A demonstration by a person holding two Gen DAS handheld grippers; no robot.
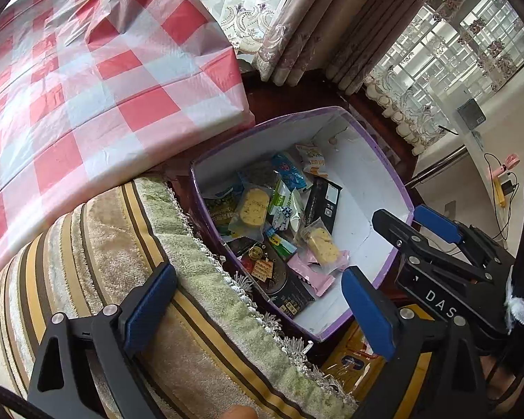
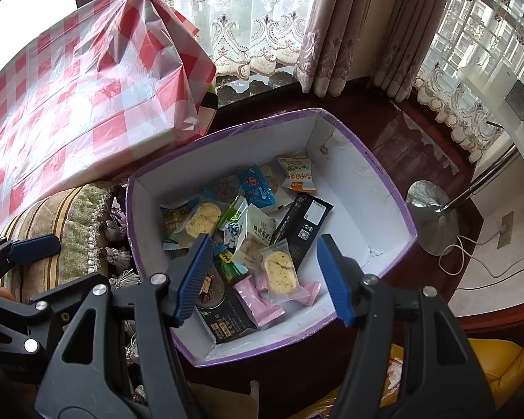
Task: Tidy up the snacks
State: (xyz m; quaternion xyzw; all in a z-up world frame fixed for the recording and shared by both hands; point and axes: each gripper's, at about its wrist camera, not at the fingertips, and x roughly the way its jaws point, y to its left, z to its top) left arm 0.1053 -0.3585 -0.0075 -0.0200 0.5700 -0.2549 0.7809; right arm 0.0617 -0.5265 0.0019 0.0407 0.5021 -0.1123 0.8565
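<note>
A white box with a purple rim (image 1: pixel 384 160) (image 2: pixel 366 192) stands open and holds several wrapped snacks. Among them are a yellow cookie in clear wrap (image 2: pixel 279 272) (image 1: pixel 323 244), pink packets (image 2: pixel 258 300), a long black packet (image 2: pixel 304 223), a blue packet (image 2: pixel 256 188) and an orange-and-white packet (image 2: pixel 295 171). My right gripper (image 2: pixel 263 276) hovers open above the box's near half with nothing between its pads. My left gripper (image 1: pixel 258 300) stands wide open over the box's near left corner and the cushion edge, holding nothing. In the left wrist view the right gripper (image 1: pixel 415 216) shows at the box's right rim.
A red-and-white checked cover (image 1: pixel 87 87) (image 2: pixel 70 104) lies left of the box. A striped, fringed cushion (image 1: pixel 122 279) touches the box's left side. A chrome lamp base (image 2: pixel 433 223) and cables stand to the right. Curtains (image 2: pixel 332 35) hang behind. A yellow item (image 2: pixel 499 359) lies near right.
</note>
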